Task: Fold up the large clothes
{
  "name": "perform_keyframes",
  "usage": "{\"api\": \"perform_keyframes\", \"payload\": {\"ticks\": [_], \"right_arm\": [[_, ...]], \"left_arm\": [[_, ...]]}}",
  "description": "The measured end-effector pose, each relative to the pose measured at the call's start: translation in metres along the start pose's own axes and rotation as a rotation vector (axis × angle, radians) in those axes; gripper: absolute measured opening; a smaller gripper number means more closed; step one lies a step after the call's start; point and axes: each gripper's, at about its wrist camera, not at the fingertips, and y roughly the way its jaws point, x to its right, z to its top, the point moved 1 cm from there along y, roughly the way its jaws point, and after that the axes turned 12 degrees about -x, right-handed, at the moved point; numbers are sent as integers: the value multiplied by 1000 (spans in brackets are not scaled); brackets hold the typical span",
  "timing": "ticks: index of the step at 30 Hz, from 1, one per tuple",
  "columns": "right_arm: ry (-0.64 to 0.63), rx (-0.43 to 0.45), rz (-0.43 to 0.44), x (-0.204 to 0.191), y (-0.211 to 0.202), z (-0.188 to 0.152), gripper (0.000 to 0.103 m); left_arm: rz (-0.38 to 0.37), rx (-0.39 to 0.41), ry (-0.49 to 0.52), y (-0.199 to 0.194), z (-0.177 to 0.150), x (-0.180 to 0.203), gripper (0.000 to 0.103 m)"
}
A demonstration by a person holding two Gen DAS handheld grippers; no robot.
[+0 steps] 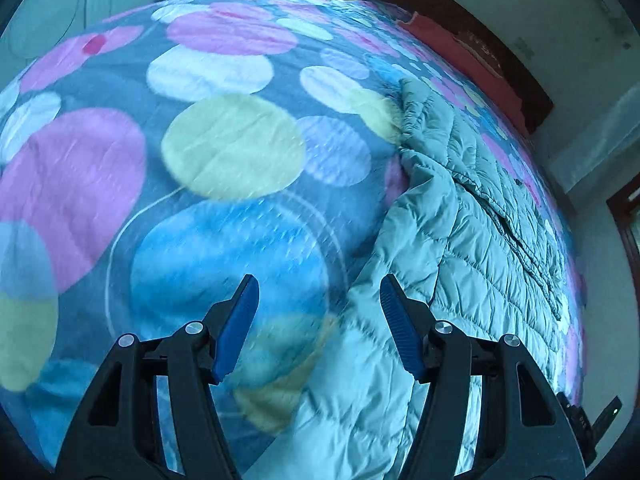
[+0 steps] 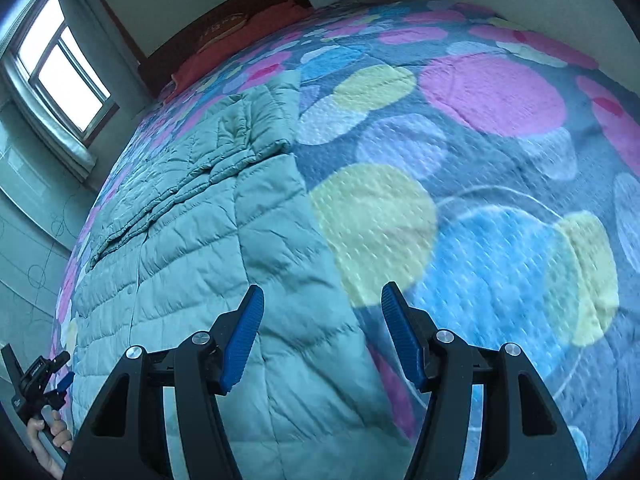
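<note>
In our left wrist view, the bedspread printed with big pink, blue, yellow and white circles on a grey-blue ground (image 1: 192,168) fills the left and middle. Our left gripper (image 1: 319,292) hovers over it with its blue ribbed fingers (image 1: 240,320) spread wide and nothing between them. Just right of that gap lies the pale green quilted puffer jacket (image 1: 480,240), spread flat along the right side of the bed, a folded sleeve resting on top. Beyond it we see a red cloth (image 1: 444,36) against the dark wooden headboard (image 1: 492,44).

In our right wrist view, a bright window (image 2: 60,68) sits at far left, and below it a hand grips the other tool at the jacket's (image 2: 208,240) edge. Our right gripper (image 2: 322,300) is likewise released, jaws apart, poised over the jacket's right border where it meets the bedspread (image 2: 500,160).
</note>
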Motion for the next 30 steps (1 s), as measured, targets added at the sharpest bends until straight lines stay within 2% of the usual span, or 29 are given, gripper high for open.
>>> {"api": "perform_keyframes", "payload": {"ticks": [3, 7, 13, 17, 20, 25, 30], "right_arm": [[48, -11, 37, 14, -5, -17, 61], [117, -23, 111, 28, -10, -38, 61], [166, -35, 186, 36, -16, -58, 61], [211, -42, 278, 39, -16, -72, 61], [230, -40, 324, 37, -17, -78, 61], [228, -63, 386, 27, -10, -82, 61], [201, -53, 402, 12, -6, -85, 61]], "left_arm": [[-56, -15, -88, -10, -18, -18, 63], [-118, -49, -155, -16, -43, -32, 63], [-204, -70, -210, -22, -73, -39, 63], [-241, -65, -225, -22, -79, -37, 63], [-314, -108, -248, -16, -83, -35, 62], [-295, -71, -233, -11, -84, -28, 62], [-297, -43, -241, -8, -81, -25, 62]]}}
